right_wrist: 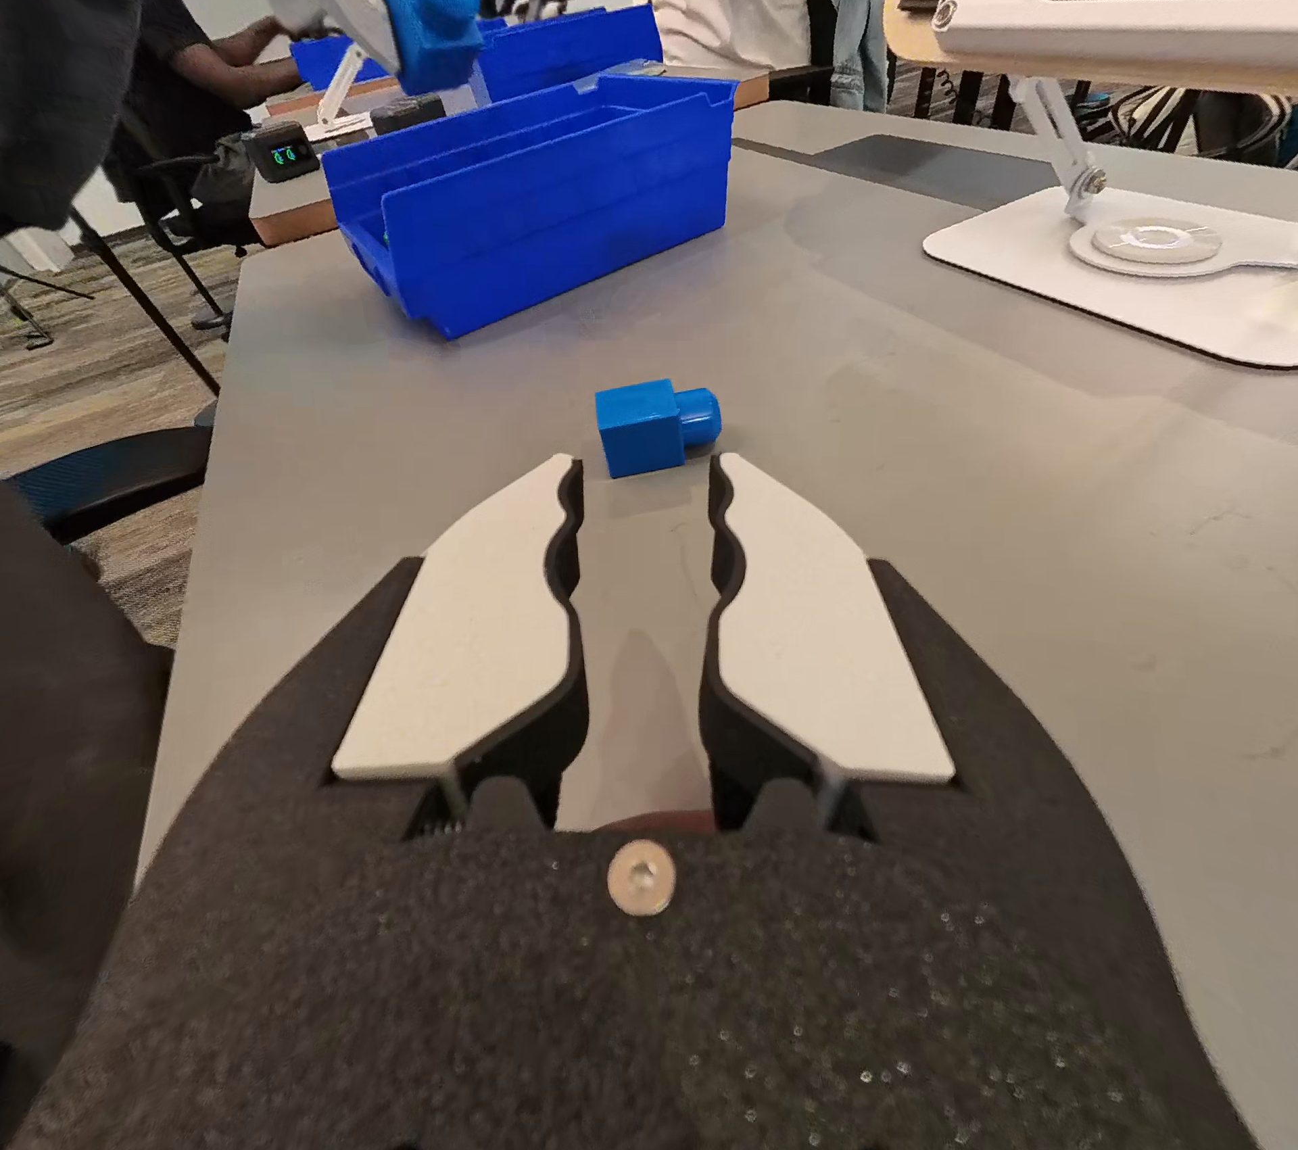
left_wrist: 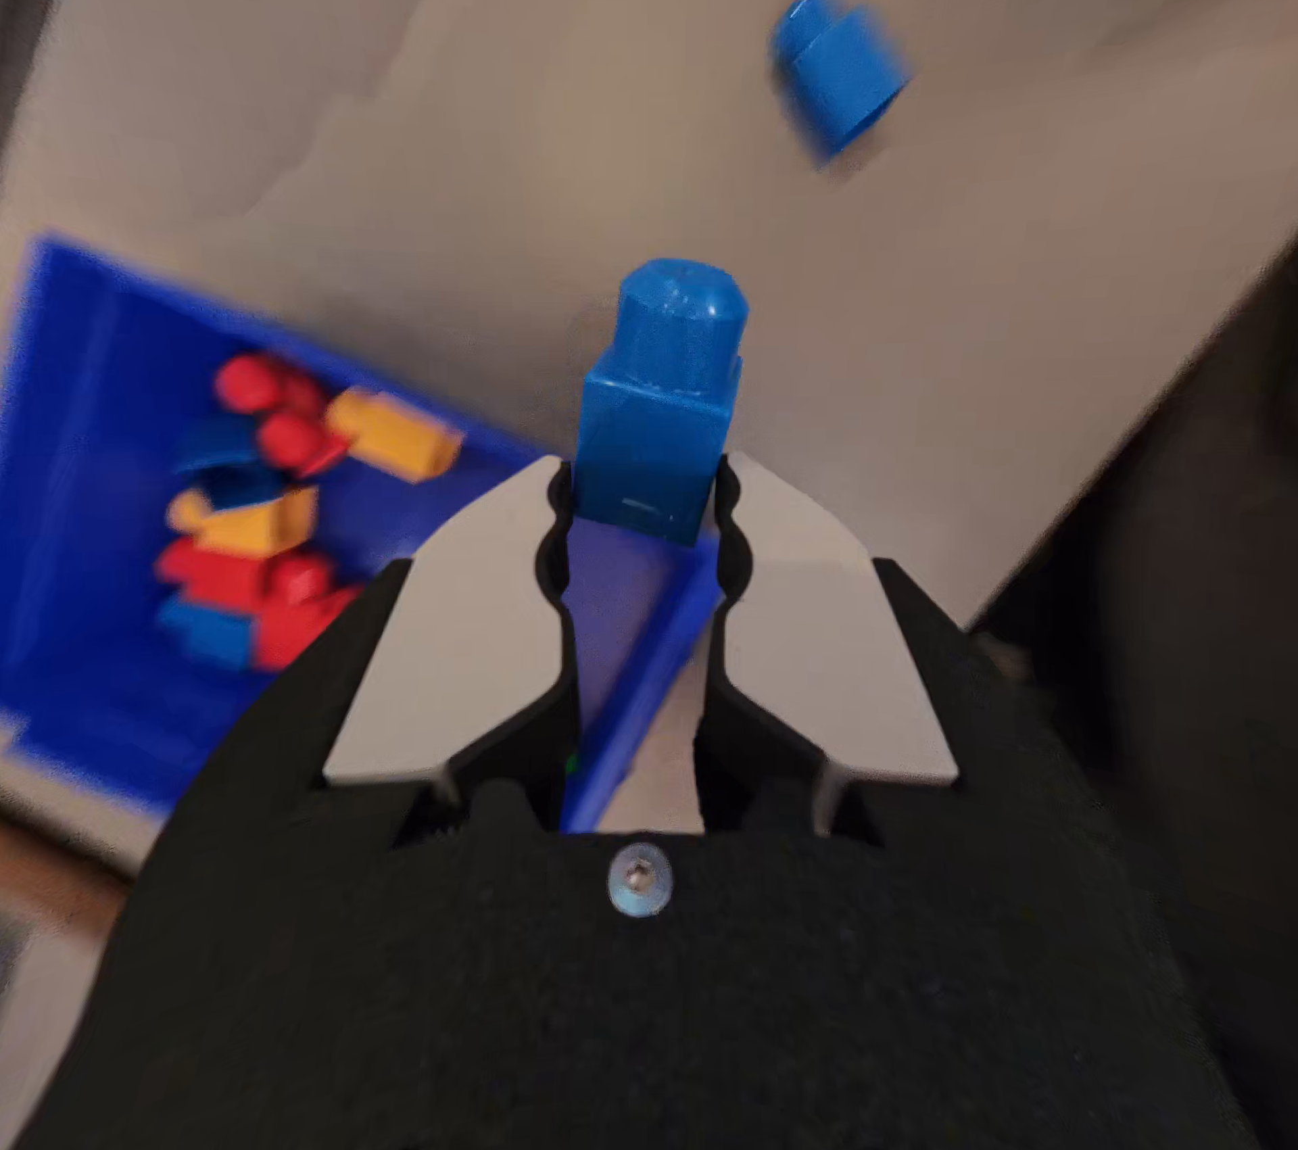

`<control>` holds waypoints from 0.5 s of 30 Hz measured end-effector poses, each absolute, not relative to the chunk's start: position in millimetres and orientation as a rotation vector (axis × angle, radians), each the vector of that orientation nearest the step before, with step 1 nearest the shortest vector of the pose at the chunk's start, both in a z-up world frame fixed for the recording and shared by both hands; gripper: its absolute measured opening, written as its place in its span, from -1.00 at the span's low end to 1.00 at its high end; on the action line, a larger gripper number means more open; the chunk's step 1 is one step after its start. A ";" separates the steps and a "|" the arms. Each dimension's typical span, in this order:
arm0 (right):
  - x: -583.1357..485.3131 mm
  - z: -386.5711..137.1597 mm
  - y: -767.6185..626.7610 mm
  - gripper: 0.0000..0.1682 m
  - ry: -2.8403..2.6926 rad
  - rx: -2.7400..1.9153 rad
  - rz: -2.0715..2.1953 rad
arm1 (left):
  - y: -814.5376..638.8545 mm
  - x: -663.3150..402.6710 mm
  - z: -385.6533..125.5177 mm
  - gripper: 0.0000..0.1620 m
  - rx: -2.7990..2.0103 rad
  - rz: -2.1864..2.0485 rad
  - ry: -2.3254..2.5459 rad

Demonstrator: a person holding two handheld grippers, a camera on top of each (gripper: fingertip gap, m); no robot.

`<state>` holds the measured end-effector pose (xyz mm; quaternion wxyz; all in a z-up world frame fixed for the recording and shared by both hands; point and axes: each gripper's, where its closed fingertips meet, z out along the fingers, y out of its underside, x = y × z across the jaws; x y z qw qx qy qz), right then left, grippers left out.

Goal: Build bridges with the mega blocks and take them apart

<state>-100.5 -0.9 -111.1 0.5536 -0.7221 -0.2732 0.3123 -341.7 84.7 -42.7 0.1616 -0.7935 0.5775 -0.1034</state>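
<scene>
My left gripper (left_wrist: pixel 645 473) is shut on a blue one-stud block (left_wrist: pixel 657 414), stud pointing away, held in the air above the blue bin (left_wrist: pixel 84 484). That held block (right_wrist: pixel 432 20) and the left gripper also show high at the upper left of the right wrist view. A second blue one-stud block (left_wrist: pixel 836 63) lies on its side on the grey table; in the right wrist view the second block (right_wrist: pixel 650 424) lies just past my right gripper (right_wrist: pixel 645 473), which is open and empty, low over the table.
The blue bin (right_wrist: pixel 562 217) holds several red, yellow and blue blocks (left_wrist: pixel 253 519). A white stand base (right_wrist: pixel 1124 273) carrying an instruction sheet stands at the right. People work at a table behind. The table edge runs along the left. My hands' fingertips stand some 30 cm from each other.
</scene>
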 end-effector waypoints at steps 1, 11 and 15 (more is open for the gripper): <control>-100.6 -110.8 -0.9 -0.60 -0.646 -1.704 0.743 | 73.0 -320.2 -46.6 -0.53 -2.308 -0.380 1.614; -102.0 -108.7 -6.2 -0.60 -0.670 -1.679 0.727 | 60.8 -235.5 -161.3 -0.53 -2.843 -0.643 1.226; -102.1 -108.6 -6.7 -0.60 -0.671 -1.678 0.731 | 78.9 -233.2 -179.2 -0.53 -2.877 -0.568 1.135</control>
